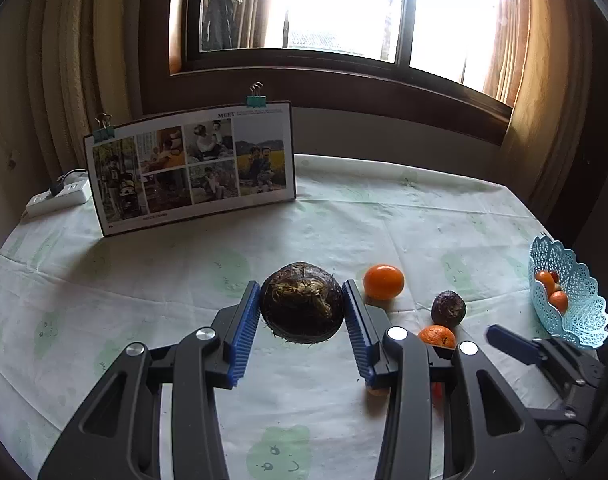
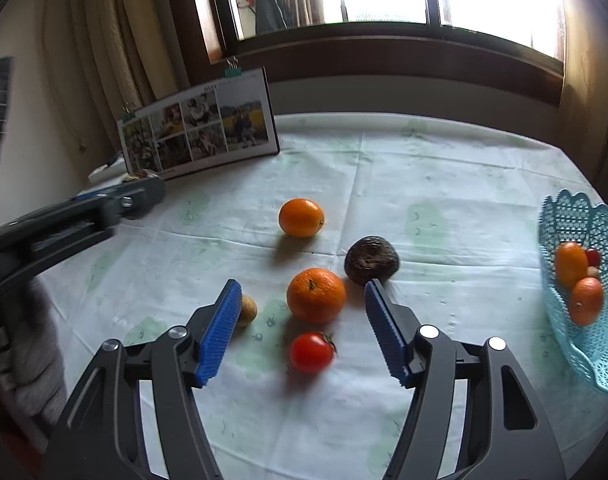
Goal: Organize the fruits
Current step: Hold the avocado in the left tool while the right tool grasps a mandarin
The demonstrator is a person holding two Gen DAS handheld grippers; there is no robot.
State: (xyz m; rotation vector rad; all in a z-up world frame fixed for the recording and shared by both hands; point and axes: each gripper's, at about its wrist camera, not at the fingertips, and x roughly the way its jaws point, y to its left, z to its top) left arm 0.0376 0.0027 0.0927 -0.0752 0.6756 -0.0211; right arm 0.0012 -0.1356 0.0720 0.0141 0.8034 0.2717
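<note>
The left gripper (image 1: 304,312) has its blue ribbed fingers (image 1: 246,332) closed against both sides of a large dark, rough-skinned fruit (image 1: 302,303), which shows fibrous tufts on top. Whether it is clear of the bench (image 1: 383,208) I cannot tell.

Taking the blue lace basket (image 2: 583,220) at the bench's right edge as the landmark: it already holds two oranges (image 2: 570,264) and something small and red. To its left lie a smaller dark fruit (image 2: 371,261), then a near orange (image 2: 315,295) just beside that fruit, a far orange (image 2: 301,217) farther back, and a red tomato (image 2: 311,352) nearest the camera. A small tan fruit (image 2: 248,311) lies farthest from the basket in this cluster, partly hidden behind the right gripper's left finger.

The right gripper (image 2: 304,320) stands part open and grips nothing; the near orange and tomato show between its fingers (image 2: 220,336), untouched, and the right fingertip overlaps the smaller dark fruit's edge in the picture.

Far from the basket, at the back left, a photo board (image 1: 192,172) with binder clips stands upright, a white power strip (image 1: 58,198) beside it.

Only the left wrist view shows the grip on the large fruit; there the tomato is almost hidden behind the gripper frame. Only the right wrist view shows the tomato and tan fruit clearly, and the left gripper appears there just as a blurred dark bar from the side.
</note>
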